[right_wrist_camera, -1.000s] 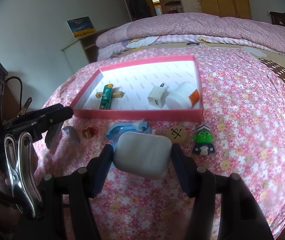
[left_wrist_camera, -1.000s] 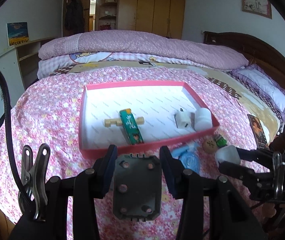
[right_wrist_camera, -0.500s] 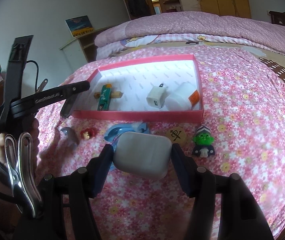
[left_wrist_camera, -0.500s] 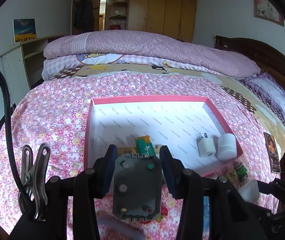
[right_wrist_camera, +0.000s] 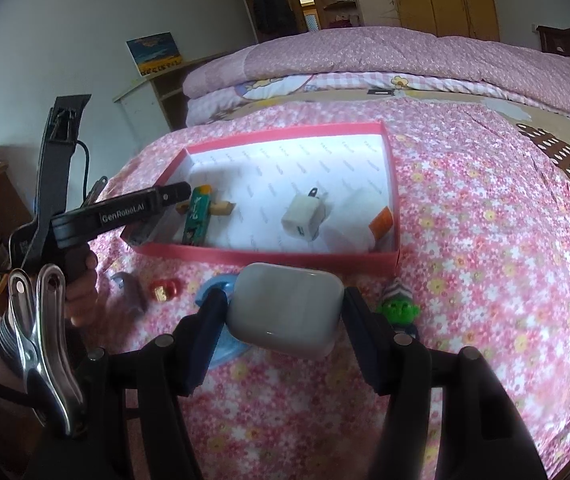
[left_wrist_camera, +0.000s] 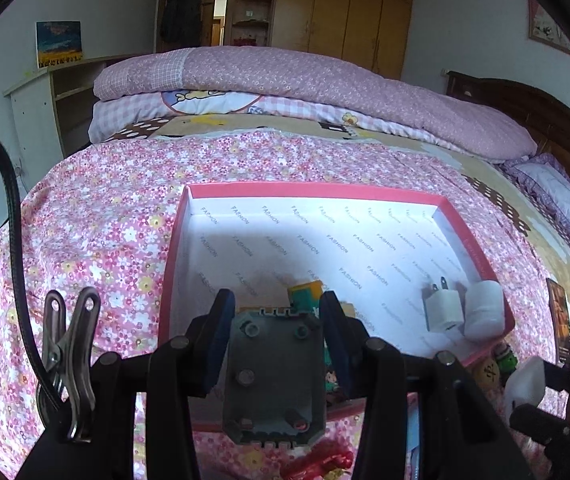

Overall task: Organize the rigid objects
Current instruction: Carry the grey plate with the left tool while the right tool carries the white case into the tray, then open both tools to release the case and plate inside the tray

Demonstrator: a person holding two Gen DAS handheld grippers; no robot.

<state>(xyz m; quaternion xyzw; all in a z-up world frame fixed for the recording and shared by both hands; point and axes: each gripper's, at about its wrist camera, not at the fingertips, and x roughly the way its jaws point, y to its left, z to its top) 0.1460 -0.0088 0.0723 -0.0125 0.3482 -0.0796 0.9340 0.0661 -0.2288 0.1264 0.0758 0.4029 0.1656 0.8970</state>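
While gripped: grey plastic block [left_wrist_camera: 273, 376] w/ screws

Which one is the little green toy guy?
Find the pink box on the flowery bedspread. Just outside its near right corner stands the green-faced figurine, beside the white case in the right gripper. Only it has a striped hat.
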